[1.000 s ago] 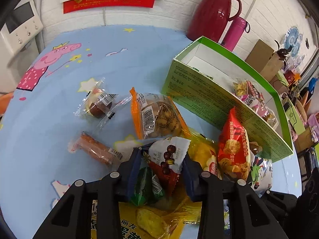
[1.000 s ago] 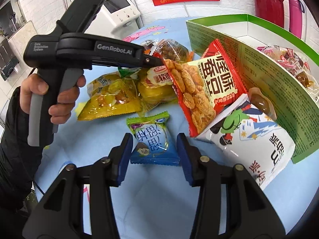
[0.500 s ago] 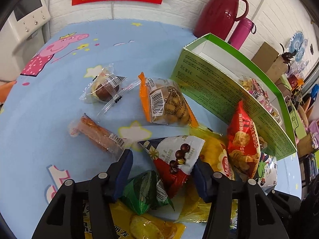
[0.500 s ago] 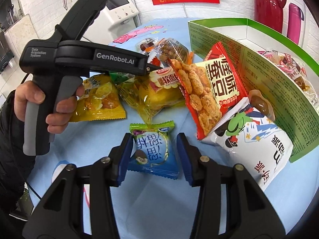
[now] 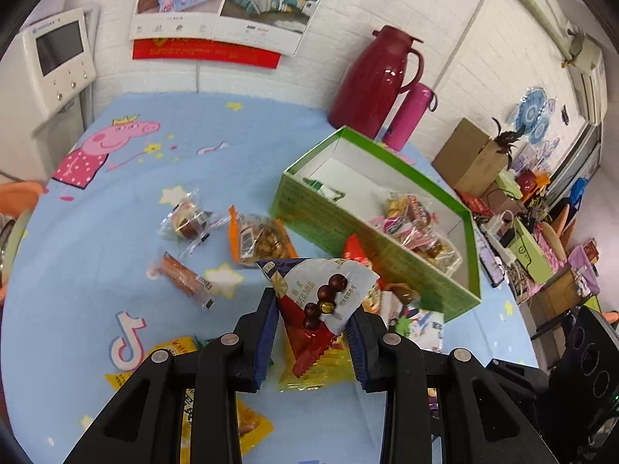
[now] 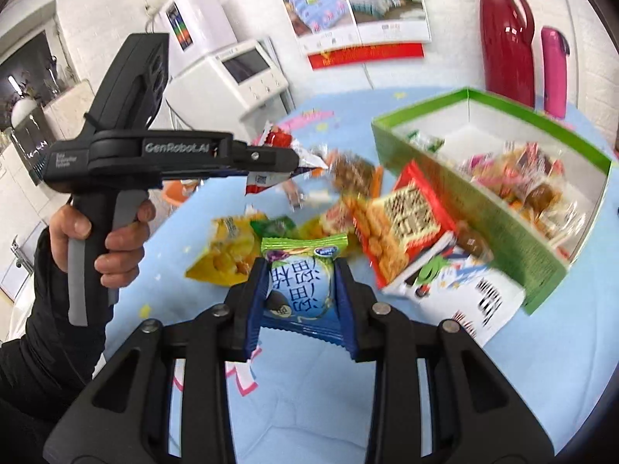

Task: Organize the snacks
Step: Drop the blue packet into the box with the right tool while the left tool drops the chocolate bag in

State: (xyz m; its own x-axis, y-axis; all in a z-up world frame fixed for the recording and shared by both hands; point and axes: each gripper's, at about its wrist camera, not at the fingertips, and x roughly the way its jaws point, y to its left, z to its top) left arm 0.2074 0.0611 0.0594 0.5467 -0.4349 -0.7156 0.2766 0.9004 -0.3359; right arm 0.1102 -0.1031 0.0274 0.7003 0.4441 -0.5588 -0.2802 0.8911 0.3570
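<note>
**Both grippers loaded, box next**

The left gripper [image 5: 313,332] pinches a red-and-white packet [image 5: 323,301] between nearly closed fingers, lifted off the table [image 5: 77,270]. The right gripper [image 6: 300,305] is closed on a blue packet [image 6: 300,290], also raised. The green box [image 5: 390,251] sits at two o'clock from each, partly filled, with loose snacks heaped against its near wall. Good practice is likely to carry each packet over that wall, clear of the heap, and release low over bare floor inside
</note>
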